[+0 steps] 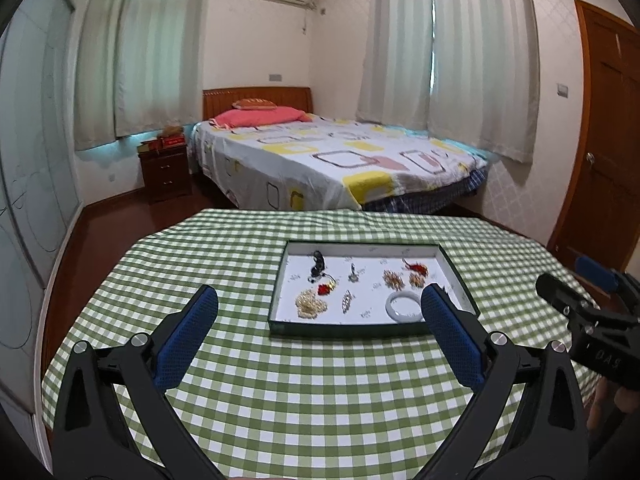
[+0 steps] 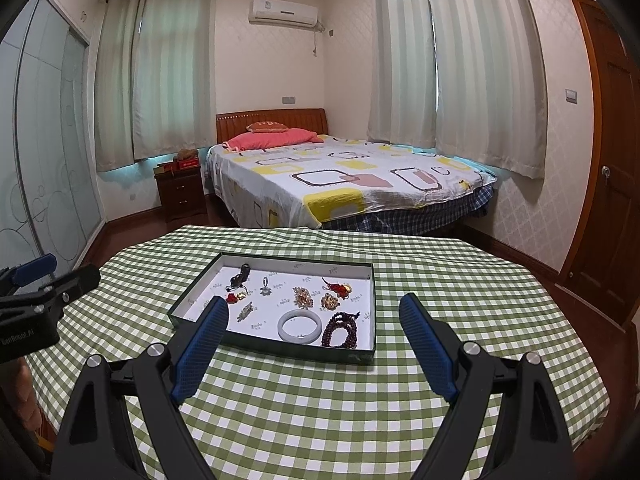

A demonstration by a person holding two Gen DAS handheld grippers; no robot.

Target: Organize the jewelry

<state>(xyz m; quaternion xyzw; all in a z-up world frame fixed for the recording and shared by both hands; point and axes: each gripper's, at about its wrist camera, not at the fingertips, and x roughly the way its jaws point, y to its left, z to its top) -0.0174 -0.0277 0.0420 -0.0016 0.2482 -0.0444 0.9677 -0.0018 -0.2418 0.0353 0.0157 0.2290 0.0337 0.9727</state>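
Green-and-white gingham covered the round table (image 2: 320,408) in a bedroom where a shallow dark-rimmed box tray (image 2: 276,350) held the jewelry, every visible piece lying inside its white-lined floor and none seen on the cloth. A pale jade-like bangle (image 2: 300,327) lay flat near the tray's front edge, just beside a coiled string of dark red beads (image 2: 340,330). Farther back sat two gold-toned clusters (image 2: 316,299), a red tasselled charm (image 2: 338,287), a small silver pendant (image 2: 265,286), a dark pendant (image 2: 240,276) and a slim brooch-like piece (image 2: 244,312); a heap of pale gold chain (image 1: 310,304) occupied the front left corner. The pieces lay apart from one another, spaced in loose rows, a layout that would fit either a sorting already finished or loose items waiting to be regrouped.

Both tools hung above the cloth on the near side of the tray, touching nothing. The left gripper (image 1: 320,308) had its blue-padded fingers spread wide and empty, as did the right gripper (image 2: 314,320), each aimed at the tray so its contents stayed in view.

Beyond the table stood a bed (image 2: 352,184) with a patterned sheet and pink pillow, a dark nightstand (image 2: 180,192), pale curtains (image 2: 480,72), a wall air conditioner (image 2: 284,12) and a wooden door (image 2: 612,160).
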